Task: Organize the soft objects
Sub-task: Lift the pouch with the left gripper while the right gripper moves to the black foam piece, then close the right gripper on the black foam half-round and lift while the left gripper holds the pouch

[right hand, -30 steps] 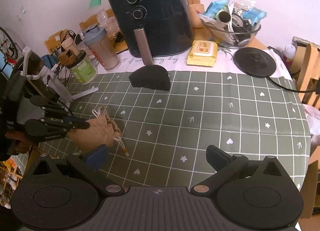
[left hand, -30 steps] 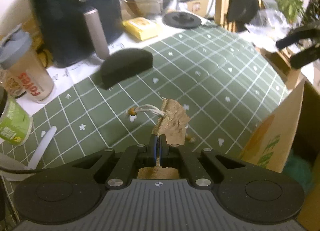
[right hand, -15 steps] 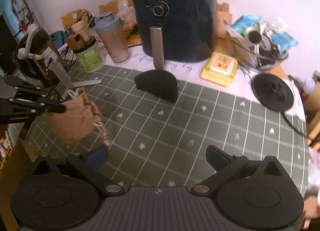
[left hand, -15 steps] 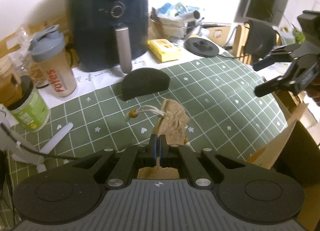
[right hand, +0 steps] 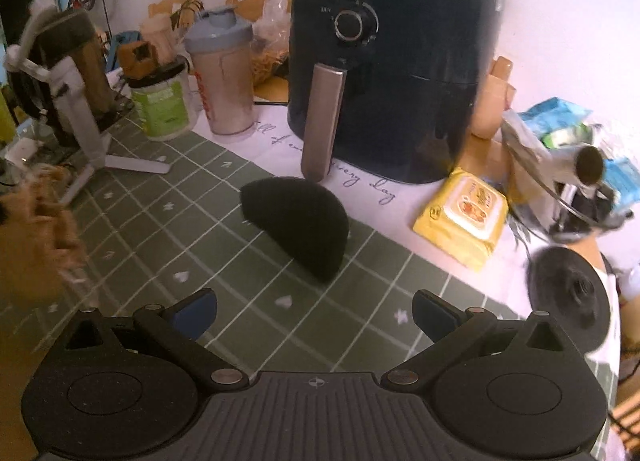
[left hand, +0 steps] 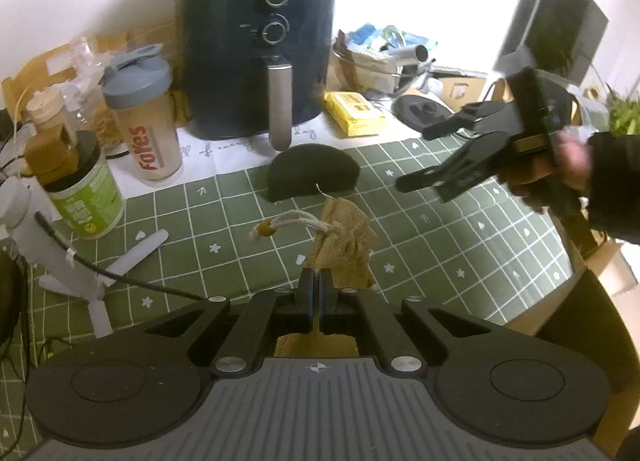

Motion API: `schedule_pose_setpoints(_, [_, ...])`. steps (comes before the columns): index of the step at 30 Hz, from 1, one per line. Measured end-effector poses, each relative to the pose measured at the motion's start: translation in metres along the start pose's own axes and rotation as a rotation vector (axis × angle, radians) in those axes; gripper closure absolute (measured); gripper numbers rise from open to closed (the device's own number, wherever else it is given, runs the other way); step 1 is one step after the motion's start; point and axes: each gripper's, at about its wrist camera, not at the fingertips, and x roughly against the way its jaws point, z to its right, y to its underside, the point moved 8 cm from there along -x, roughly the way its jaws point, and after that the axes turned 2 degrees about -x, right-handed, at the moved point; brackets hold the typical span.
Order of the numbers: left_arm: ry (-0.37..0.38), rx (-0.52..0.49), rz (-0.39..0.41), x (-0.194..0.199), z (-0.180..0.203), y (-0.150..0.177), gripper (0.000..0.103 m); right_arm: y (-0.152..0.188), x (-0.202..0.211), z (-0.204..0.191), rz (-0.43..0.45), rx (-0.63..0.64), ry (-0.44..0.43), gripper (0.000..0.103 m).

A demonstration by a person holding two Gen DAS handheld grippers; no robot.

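The left tongs are squeezed tight on a tan pouch, which hangs above the bench with its white string sticking out. The right tongs are wide open with nothing in them, above the bench just in front of a black foam piece. The foam lies flat on the green checked cloth, in front of a dark air fryer.

A shaker cup and a green jar stand with lids on; what is inside I cannot tell. A yellow wipes pack lies near the fryer. A bowl holds packets. The wall behind is white.
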Motion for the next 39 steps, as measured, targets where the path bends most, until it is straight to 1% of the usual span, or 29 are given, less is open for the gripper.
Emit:
schedule_pose_setpoints(6, [-0.013, 0.040, 0.009, 0.010, -0.004, 0.005, 0.101, -0.011, -0.041, -0.005, -0.025, 0.065, 0.001, 0.000])
schedule_pose_setpoints(10, [-0.017, 0.089, 0.015, 0.017, -0.009, 0.010, 0.101, -0.015, -0.067, -0.010, -0.053, 0.086, -0.003, 0.000])
schedule_pose_setpoints(17, [-0.032, 0.151, 0.034, 0.029, -0.015, 0.019, 0.101, -0.021, -0.108, -0.015, -0.095, 0.094, -0.007, 0.000])
schedule_pose_setpoints(23, [-0.036, 0.176, 0.038, 0.035, -0.019, 0.027, 0.101, -0.026, -0.127, -0.017, -0.105, 0.080, -0.004, 0.001])
schedule_pose_setpoints(24, [-0.037, 0.181, 0.038, 0.036, -0.021, 0.028, 0.101, -0.027, -0.129, -0.017, -0.107, 0.072, -0.009, 0.004])
schedule_pose_setpoints(25, [-0.040, 0.185, 0.037, 0.036, -0.023, 0.029, 0.101, -0.029, -0.130, -0.017, -0.110, 0.062, -0.017, 0.017])
schedule_pose_setpoints(26, [-0.043, 0.187, 0.036, 0.036, -0.024, 0.030, 0.101, -0.029, -0.131, -0.016, -0.116, 0.053, -0.024, 0.025])
schedule_pose_setpoints(27, [-0.045, 0.189, 0.036, 0.037, -0.024, 0.031, 0.101, -0.030, -0.130, -0.016, -0.123, 0.050, -0.020, 0.035])
schedule_pose_setpoints(29, [-0.049, 0.188, 0.039, 0.038, -0.025, 0.031, 0.101, -0.030, -0.126, -0.014, -0.119, 0.051, -0.010, 0.037])
schedule_pose_setpoints(31, [-0.052, 0.188, 0.043, 0.039, -0.026, 0.030, 0.101, -0.029, -0.120, -0.013, -0.121, 0.047, -0.019, 0.039])
schedule_pose_setpoints(39, [-0.058, 0.171, 0.055, 0.042, -0.027, 0.023, 0.101, -0.020, -0.080, 0.001, -0.098, 0.024, -0.004, 0.040])
